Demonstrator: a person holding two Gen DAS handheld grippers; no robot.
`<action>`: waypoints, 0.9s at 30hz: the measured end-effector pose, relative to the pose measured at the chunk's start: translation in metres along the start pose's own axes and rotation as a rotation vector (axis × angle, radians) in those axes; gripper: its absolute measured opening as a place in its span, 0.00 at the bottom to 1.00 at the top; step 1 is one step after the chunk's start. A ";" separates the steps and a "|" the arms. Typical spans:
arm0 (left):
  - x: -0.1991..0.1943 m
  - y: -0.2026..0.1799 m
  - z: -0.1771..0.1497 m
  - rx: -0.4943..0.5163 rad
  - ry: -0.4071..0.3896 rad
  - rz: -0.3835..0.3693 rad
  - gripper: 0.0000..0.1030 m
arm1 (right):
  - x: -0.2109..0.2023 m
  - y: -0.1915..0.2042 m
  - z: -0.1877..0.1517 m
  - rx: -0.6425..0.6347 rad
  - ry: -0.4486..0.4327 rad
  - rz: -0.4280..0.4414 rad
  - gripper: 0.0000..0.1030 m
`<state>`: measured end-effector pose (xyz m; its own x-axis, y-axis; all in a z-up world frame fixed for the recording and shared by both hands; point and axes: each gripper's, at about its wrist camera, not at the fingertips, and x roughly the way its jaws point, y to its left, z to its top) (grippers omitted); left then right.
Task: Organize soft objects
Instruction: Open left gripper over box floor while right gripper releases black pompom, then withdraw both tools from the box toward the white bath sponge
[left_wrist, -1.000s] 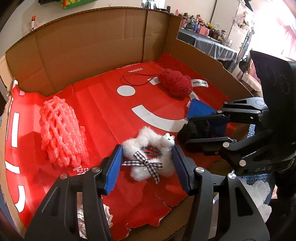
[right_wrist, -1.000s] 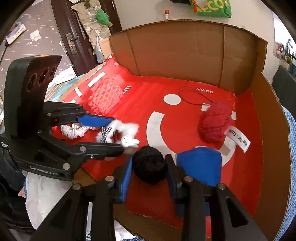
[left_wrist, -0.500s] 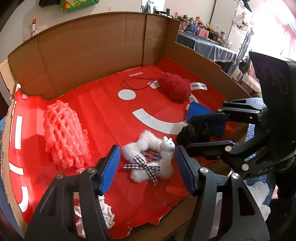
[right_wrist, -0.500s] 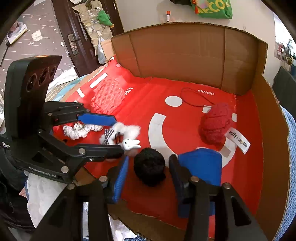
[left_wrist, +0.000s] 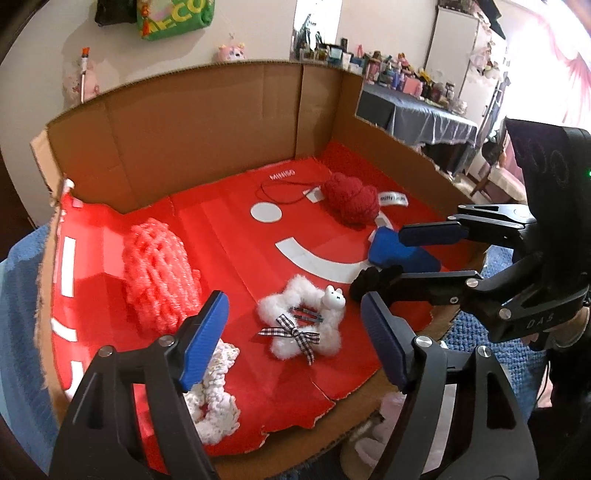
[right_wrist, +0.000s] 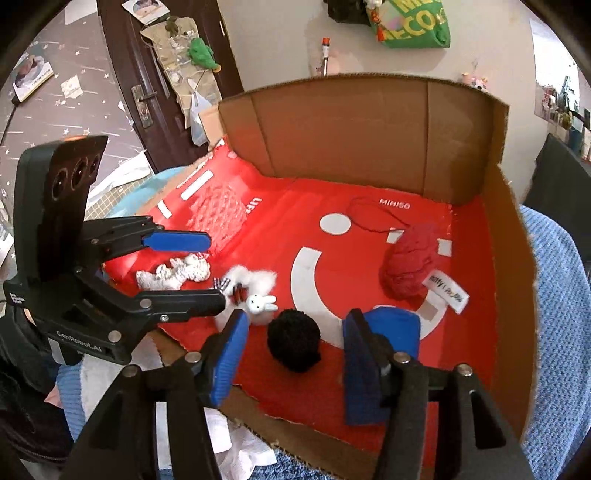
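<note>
Left wrist: my left gripper (left_wrist: 291, 332) fingers opening, fluffy white star-shaped scrunchie (left_wrist: 301, 326) loose between them on red paper liner (left_wrist: 221, 229) | Right wrist: my right gripper (right_wrist: 291, 350) fingers opening around black woolly pompom (right_wrist: 294, 339), beside scrunchie | Risk: fuzz may snag pads on withdrawal.

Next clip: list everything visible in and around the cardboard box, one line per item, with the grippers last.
Cardboard box: 1, brown, red printed liner on its floor.
Fluffy scrunchie: 1, white, checked bow and bunny charm, front middle, lying free.
Pompom: 1, black, front, lying free.
Plush toy: 1, dark red, tagged, right rear.
Foam net sleeve: 1, coral, left.
Knit scrunchie: 1, white, front left.
Blue soft piece: 1, beside the pompom.
Left gripper: black, blue pads, opening around the fluffy scrunchie.
Right gripper: same, opening around the pompom.
</note>
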<state>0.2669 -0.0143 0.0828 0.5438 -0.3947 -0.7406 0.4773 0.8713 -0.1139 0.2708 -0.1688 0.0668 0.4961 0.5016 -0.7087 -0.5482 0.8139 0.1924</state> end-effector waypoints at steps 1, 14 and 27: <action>-0.003 -0.001 0.000 -0.002 -0.009 0.003 0.75 | -0.004 0.000 0.000 0.002 -0.008 -0.005 0.59; -0.064 -0.011 -0.007 -0.061 -0.181 0.110 0.86 | -0.055 0.018 0.000 0.010 -0.118 -0.070 0.80; -0.127 -0.040 -0.038 -0.090 -0.331 0.221 0.95 | -0.111 0.044 -0.022 0.024 -0.248 -0.158 0.99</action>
<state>0.1526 0.0124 0.1567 0.8263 -0.2545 -0.5024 0.2694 0.9620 -0.0443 0.1769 -0.1948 0.1388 0.7254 0.4218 -0.5439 -0.4360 0.8931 0.1109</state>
